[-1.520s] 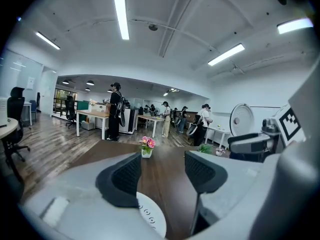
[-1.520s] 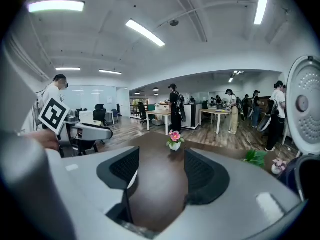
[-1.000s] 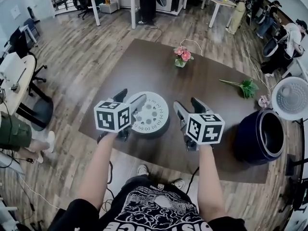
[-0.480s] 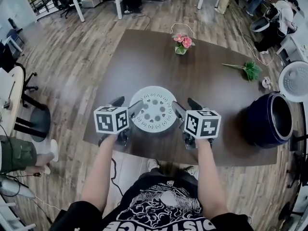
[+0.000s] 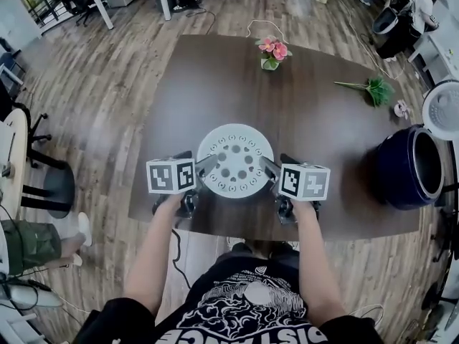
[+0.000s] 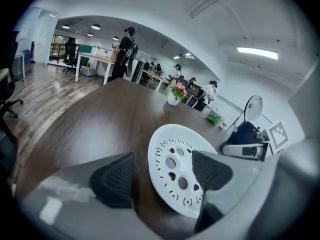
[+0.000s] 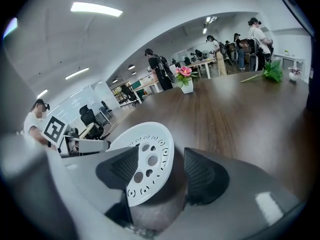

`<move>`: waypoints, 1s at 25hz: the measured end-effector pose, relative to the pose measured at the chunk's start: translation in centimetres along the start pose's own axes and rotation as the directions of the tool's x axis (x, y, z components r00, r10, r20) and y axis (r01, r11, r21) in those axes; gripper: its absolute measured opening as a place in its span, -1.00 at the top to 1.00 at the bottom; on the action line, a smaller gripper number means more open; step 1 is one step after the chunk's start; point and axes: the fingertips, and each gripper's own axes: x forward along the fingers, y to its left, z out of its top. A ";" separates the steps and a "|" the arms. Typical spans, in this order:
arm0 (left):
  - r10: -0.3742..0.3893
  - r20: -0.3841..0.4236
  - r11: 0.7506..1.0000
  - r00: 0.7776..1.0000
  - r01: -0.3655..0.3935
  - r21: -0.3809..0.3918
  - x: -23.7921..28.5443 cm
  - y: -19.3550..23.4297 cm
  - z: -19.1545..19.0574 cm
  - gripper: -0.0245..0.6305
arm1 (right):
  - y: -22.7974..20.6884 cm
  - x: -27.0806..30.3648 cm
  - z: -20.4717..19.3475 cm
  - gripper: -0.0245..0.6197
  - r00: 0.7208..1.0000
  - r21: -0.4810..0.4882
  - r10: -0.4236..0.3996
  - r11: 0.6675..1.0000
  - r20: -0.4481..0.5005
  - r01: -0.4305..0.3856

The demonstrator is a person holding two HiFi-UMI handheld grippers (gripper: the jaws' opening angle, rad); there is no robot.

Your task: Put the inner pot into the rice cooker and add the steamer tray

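Observation:
The white perforated steamer tray lies on top of the grey inner pot near the table's front edge. My left gripper is at the tray's left rim. Its jaws are open, one pad over the tray and the other pad outside it. My right gripper is at the right rim and also open. One of its pads is over the tray, the other outside the pot wall. The dark blue rice cooker stands open at the table's right end.
The cooker's white lid is raised at the far right. A vase of pink flowers stands at the table's far edge and a green sprig lies at the back right. Office chairs, desks and several people surround the brown table.
Both grippers have come down together onto the tray and pot. They hovered above its two sides before and now straddle its left and right rim.

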 end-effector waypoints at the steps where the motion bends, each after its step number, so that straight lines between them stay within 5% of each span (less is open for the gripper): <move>1: -0.006 -0.009 1.000 1.000 0.006 -0.010 0.2 0.2 -0.2 -0.20 | -0.1 0.2 -0.4 0.04 1.000 0.007 -0.008 1.000 -0.012 0.008; 10: -0.011 -0.058 0.997 0.998 0.007 -0.072 2.0 1.3 -1.4 0.07 | -1.2 1.8 -3.0 0.33 0.994 0.069 -0.007 0.997 -0.107 0.015; 16: -0.008 -0.068 0.998 0.998 0.004 -0.055 2.1 1.1 -1.8 0.53 | -1.3 2.0 -3.1 0.61 0.994 0.097 -0.002 0.995 -0.109 0.013; 25: 0.001 -0.063 0.999 0.998 -0.003 -0.033 1.9 0.3 -1.8 0.66 | -1.6 0.9 -2.9 0.67 0.995 0.104 -0.022 0.994 -0.096 0.032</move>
